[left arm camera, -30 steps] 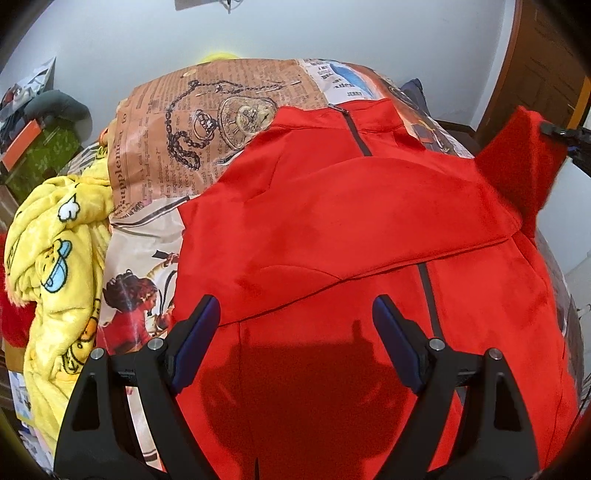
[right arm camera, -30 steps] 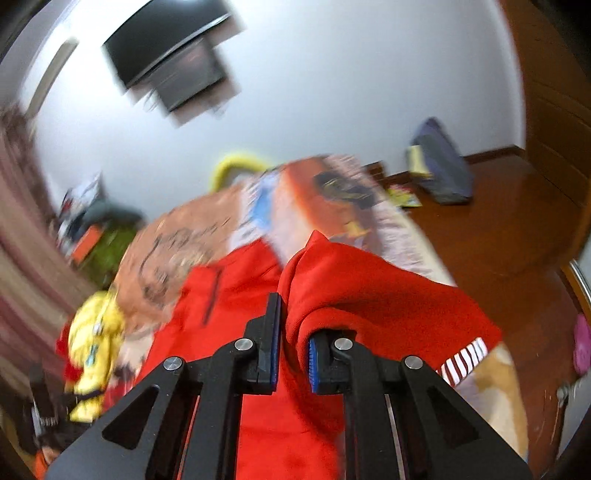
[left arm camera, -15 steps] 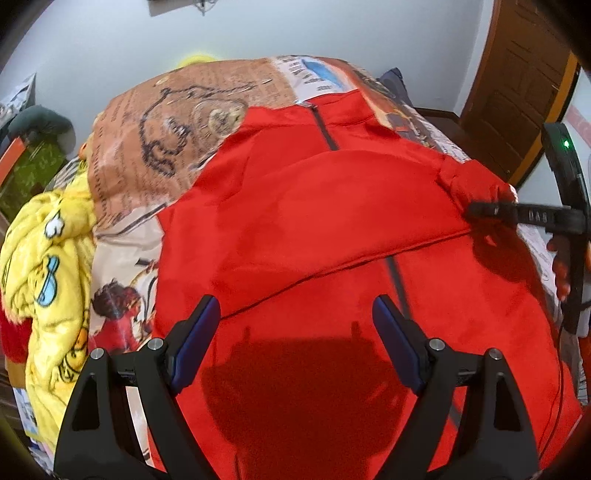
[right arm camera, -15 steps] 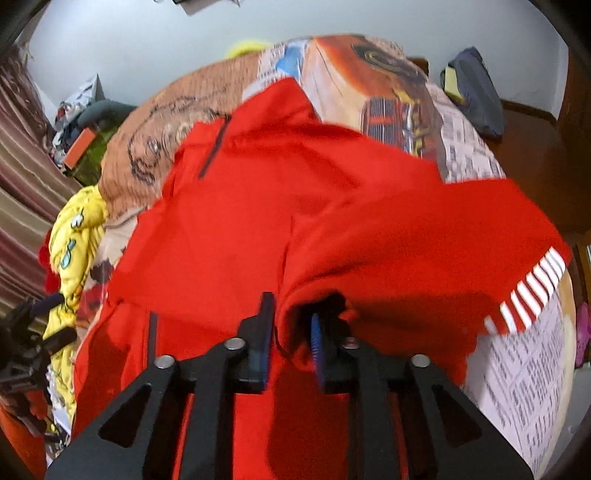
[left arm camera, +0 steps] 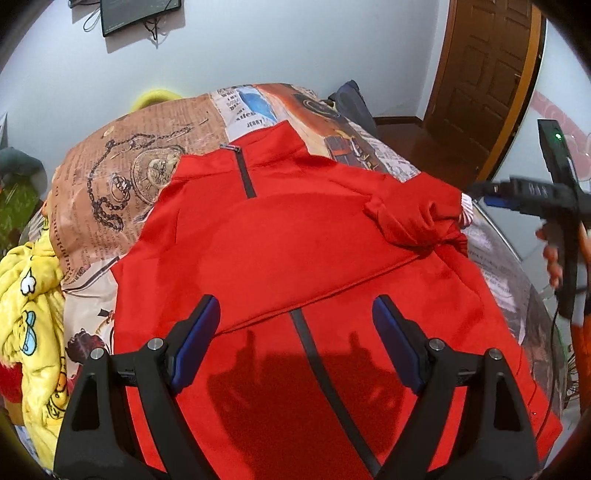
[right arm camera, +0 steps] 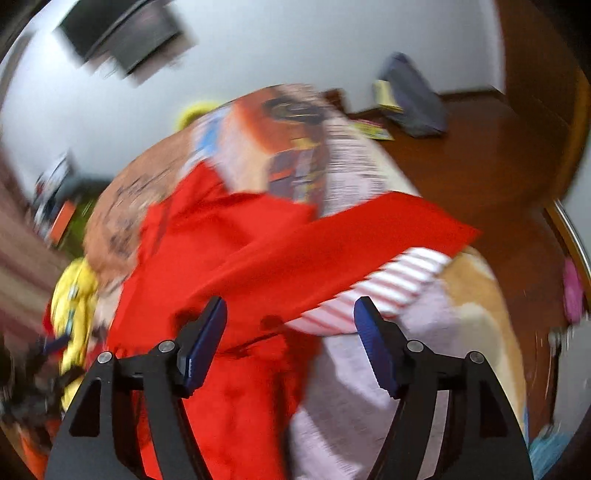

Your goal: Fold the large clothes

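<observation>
A large red zip jacket (left arm camera: 295, 251) lies spread on the bed, collar at the far end, one sleeve folded across the chest. Its right sleeve (left arm camera: 417, 218) lies bunched at the right edge, with a red-and-white striped cuff (right arm camera: 384, 284). My left gripper (left arm camera: 295, 343) is open and empty above the jacket's lower front. My right gripper (right arm camera: 290, 339) is open and empty just above that sleeve; it also shows in the left wrist view (left arm camera: 524, 192) beside the cuff. The right wrist view is blurred.
The bed (left arm camera: 147, 158) has a newspaper-print cover. A yellow cartoon blanket (left arm camera: 33, 295) lies bunched at its left edge. A dark bag (right arm camera: 410, 99) sits on the wooden floor by the wall, a wooden door (left arm camera: 487, 74) stands far right, and a screen (left arm camera: 140, 11) hangs on the wall.
My right gripper has opened and let go of the red sleeve, which now lies bunched at the jacket's right edge. The left gripper stayed open above the jacket.
</observation>
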The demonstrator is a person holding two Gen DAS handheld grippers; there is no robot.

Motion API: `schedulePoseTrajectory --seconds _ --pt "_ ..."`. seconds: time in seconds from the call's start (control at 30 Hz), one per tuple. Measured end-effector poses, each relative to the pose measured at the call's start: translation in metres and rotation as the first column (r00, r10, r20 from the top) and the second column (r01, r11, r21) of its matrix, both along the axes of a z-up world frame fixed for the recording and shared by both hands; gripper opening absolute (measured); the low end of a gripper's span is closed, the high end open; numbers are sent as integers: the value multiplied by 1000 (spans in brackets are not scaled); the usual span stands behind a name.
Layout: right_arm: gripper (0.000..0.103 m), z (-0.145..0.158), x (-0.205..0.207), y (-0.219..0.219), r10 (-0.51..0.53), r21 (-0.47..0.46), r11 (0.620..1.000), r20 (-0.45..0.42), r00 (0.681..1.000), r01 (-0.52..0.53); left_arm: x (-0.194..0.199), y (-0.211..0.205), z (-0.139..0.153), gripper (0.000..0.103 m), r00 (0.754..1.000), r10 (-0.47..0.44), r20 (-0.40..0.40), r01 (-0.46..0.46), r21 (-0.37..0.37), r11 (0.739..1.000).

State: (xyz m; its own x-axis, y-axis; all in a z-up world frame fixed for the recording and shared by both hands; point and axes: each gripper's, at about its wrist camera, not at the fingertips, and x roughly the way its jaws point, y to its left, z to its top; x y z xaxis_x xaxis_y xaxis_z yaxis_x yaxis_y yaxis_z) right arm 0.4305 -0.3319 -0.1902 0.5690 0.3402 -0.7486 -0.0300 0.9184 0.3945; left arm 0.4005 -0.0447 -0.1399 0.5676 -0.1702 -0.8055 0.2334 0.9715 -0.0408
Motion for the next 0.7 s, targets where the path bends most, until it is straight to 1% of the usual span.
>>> schedulePoseTrajectory --seconds 0.1,0.2,0.27,0.3,0.37,0.4,0.43,0.47,0.5,0.57,0.63,0.7 --pt "68 -19 16 -24 -103 33 994 -70 992 106 0 7 -6 84 1000 16 -18 -16 -7 1000" --pt "68 -48 37 -44 -173 93 977 -161 972 190 -1 19 -14 84 999 39 -37 -39 -14 999" --pt "68 -59 44 -47 -192 117 970 -181 964 215 -2 27 -19 84 997 57 -47 -58 -10 998" --pt "67 -61 49 -47 -205 122 966 -166 964 227 -3 31 -22 84 996 67 -52 -68 -8 998" --pt "55 -60 53 -43 -214 107 967 -140 967 230 -4 40 -28 84 994 87 -66 -87 -7 996" --pt "43 -60 57 -39 -213 94 970 -136 968 226 -5 45 -31 84 992 98 -74 -99 -7 995" --pt "28 -61 60 -36 -214 80 971 -134 968 226 -6 49 -34 84 991 109 -82 -110 -7 994" --pt "21 -61 62 -34 -212 69 973 -132 968 222 -7 53 -36 84 989 119 -86 -121 -8 993" --pt "9 -61 65 -30 -198 71 975 -126 972 208 -8 58 -38 84 988 129 -89 -130 -9 991" --pt "8 -54 64 -27 -169 85 980 -109 979 179 -12 66 -39 84 985 147 -84 -148 -7 989" --pt "7 -36 60 -14 -139 59 988 -47 989 142 -14 73 -39 84 984 159 -76 -160 -3 987" --pt "6 -11 56 4 -87 20 996 25 996 86 -16 80 -39 84 982 173 -74 -174 -1 985"
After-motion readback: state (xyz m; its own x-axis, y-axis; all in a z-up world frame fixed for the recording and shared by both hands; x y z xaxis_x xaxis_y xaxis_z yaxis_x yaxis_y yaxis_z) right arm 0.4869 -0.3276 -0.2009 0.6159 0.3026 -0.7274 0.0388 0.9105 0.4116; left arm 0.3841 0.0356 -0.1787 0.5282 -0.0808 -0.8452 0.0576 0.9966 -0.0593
